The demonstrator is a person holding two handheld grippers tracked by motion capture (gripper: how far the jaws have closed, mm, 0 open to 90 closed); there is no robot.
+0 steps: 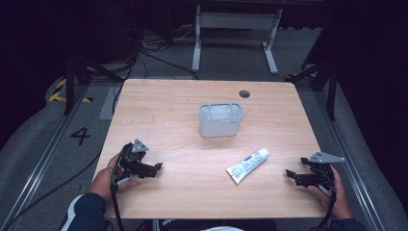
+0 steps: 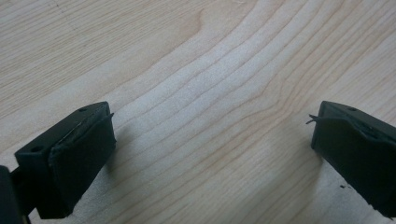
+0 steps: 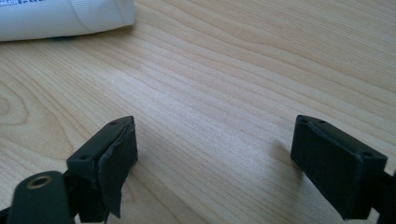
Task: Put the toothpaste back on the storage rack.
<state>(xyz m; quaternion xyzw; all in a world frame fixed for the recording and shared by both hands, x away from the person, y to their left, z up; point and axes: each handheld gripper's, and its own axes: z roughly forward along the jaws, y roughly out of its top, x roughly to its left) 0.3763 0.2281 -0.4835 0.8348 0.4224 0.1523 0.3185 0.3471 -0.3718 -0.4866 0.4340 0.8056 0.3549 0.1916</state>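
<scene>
A white toothpaste tube [image 1: 247, 165] with blue print lies flat on the wooden table [image 1: 173, 106], right of centre, and a grey open-topped container [image 1: 220, 119] stands upright behind it. My left gripper [image 1: 155, 168] rests near the table's front left, jaws apart, nothing between them; its own view has bare wood between the pads [image 2: 79, 158]. My right gripper [image 1: 290, 174] sits at the front right, open and pointing toward the tube. In the right gripper view the tube's cap end [image 3: 65, 16] lies at the top left, well beyond my fingertips [image 3: 112, 154].
A dark round grommet hole [image 1: 244, 94] sits near the table's far edge. Beyond the table are a white desk frame [image 1: 235, 29], cables on the grey floor and dark stands on both sides. A floor mark "4" [image 1: 80, 135] lies left of the table.
</scene>
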